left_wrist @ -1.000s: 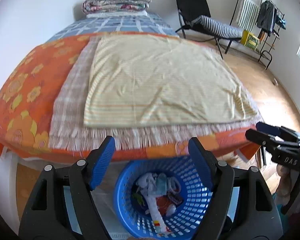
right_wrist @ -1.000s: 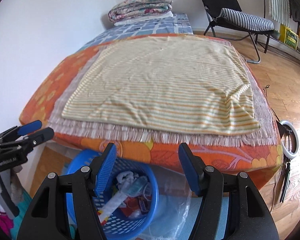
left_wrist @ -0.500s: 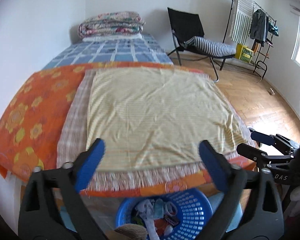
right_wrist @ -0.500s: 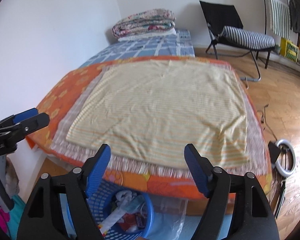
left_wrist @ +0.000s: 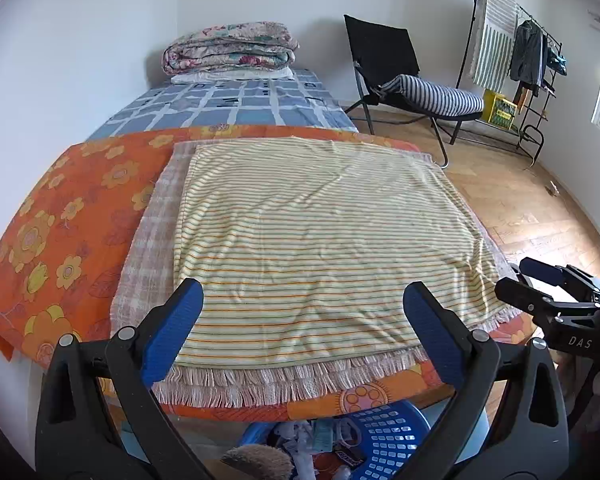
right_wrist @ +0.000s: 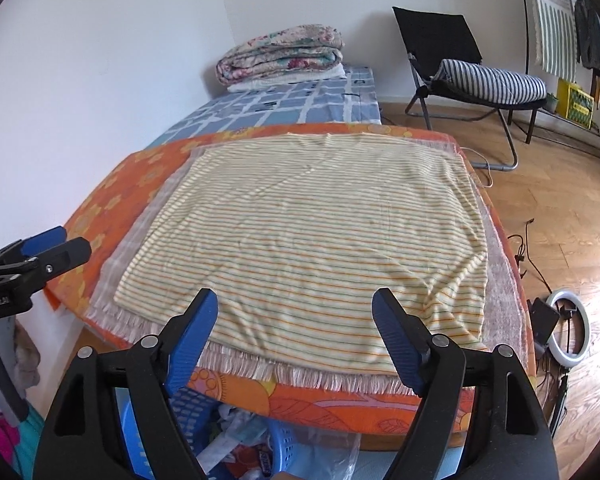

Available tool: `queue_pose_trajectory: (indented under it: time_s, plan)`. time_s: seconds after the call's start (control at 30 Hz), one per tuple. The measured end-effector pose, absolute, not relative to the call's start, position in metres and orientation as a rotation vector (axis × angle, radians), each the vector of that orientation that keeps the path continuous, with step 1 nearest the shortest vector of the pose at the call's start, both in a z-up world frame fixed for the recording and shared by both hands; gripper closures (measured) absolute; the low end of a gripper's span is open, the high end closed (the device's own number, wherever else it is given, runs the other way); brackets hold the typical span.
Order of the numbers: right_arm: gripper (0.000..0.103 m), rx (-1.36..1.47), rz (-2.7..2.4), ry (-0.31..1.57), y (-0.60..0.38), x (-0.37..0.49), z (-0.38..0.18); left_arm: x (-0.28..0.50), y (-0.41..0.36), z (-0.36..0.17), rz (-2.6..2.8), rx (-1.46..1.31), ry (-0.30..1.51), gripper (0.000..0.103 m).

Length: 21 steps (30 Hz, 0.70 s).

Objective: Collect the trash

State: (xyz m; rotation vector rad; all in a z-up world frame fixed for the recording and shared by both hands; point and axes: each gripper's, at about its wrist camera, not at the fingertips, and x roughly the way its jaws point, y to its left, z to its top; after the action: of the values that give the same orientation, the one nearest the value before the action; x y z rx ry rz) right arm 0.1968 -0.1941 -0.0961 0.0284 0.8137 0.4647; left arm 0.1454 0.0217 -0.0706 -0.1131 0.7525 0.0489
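In my left wrist view, an orange flowered bedspread (left_wrist: 60, 216) fills the left of the frame. A yellow striped cloth (left_wrist: 312, 232) lies flat across the middle of the bed, on top of a fringed checked throw (left_wrist: 148, 240). At top centre, a folded floral quilt (left_wrist: 230, 50) sits on a blue checked sheet (left_wrist: 236, 106). A black folding chair (left_wrist: 396, 68) with a striped cushion stands at upper right. My left gripper (left_wrist: 303, 322) spans the lower middle with its blue pads spread wide and nothing between them. Below it, at the bottom edge, the blue basket (left_wrist: 388, 440) holds the collected trash (left_wrist: 316, 448), a mix of crumpled white paper and wrappers. The other gripper's tips poke in at the right edge.

In my right wrist view, the left gripper's tips show at the left edge. The basket (right_wrist: 184, 412) sits at bottom left, under the bed's near edge. My right gripper (right_wrist: 294, 330) fills the lower middle, its jaws opening with nothing between them. A white ring light (right_wrist: 568, 334) lies on the wooden floor at right.
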Motion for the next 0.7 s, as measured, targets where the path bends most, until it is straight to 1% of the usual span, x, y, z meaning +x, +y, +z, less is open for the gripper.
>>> queue_pose_trajectory:
  time_s: [0.7]
  plan:
    - [0.024, 0.007, 0.454, 0.84, -0.183, 0.208, -0.11, 0.154, 0.013, -0.076, 0.007, -0.146, 0.767, 0.001]
